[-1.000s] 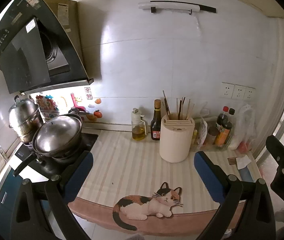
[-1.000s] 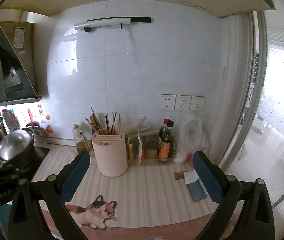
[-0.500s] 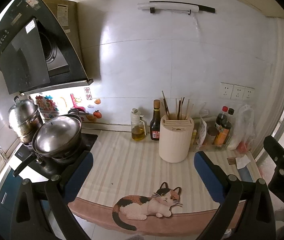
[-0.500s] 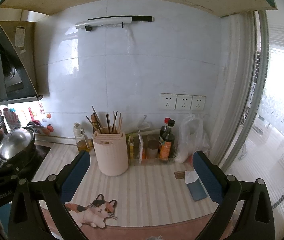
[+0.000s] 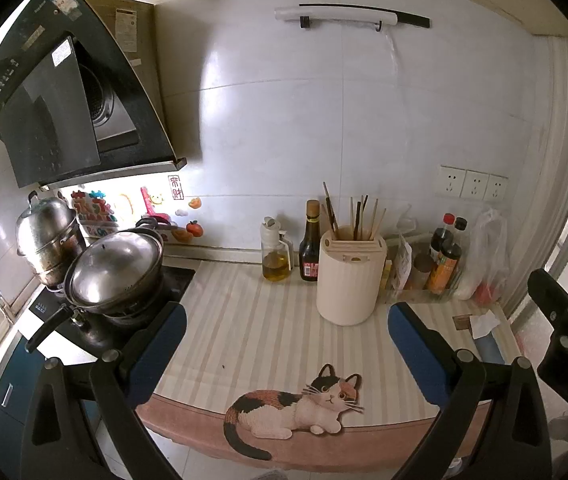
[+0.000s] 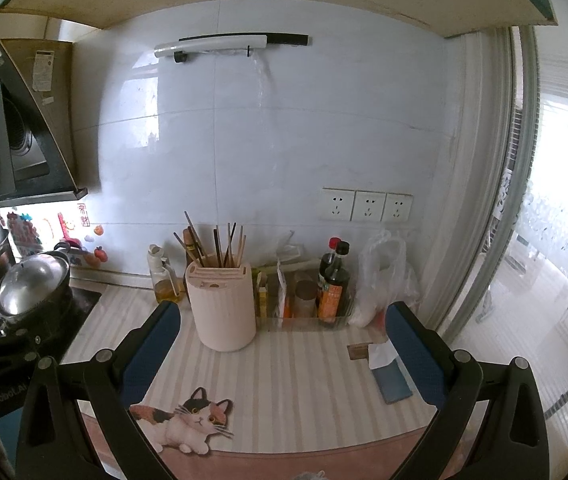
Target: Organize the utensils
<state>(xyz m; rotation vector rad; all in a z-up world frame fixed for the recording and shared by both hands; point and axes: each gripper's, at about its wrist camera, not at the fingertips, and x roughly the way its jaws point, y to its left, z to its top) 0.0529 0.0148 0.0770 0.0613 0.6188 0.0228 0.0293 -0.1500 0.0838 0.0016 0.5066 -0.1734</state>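
Left gripper (image 5: 285,326): two black angular finger arms, each faced on the inner side with a dark blue pad (image 5: 411,354). Round silver screws at the arm joints, towards 7 and 5 o'clock in its own view. Right gripper (image 6: 282,326): same build. Its black housing, seen at 3 o'clock in the left view, carries white lettering "DAS"; the left housing reads "GenRobot.AI".

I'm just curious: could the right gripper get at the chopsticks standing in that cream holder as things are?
Probably yes. The right gripper is open and empty, and the chopsticks stick up freely from the cream holder, with bare counter between.
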